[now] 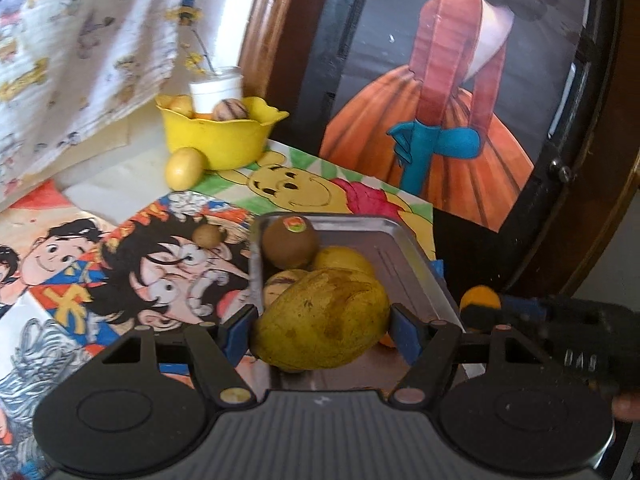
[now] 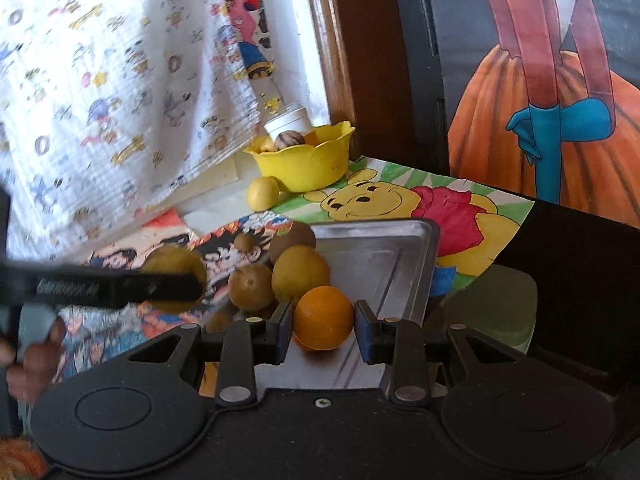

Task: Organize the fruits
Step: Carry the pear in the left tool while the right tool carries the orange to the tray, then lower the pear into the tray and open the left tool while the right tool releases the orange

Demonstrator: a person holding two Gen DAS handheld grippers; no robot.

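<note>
Left gripper (image 1: 322, 330) and right gripper (image 2: 322, 326), each clamped on fruit.

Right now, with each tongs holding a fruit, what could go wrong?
The heavy-looking mango is pinched only at its sides by the left tongs; it may slip. The orange in the right tongs, once set down, could roll on the tray and knock the piled fruits out.
</note>
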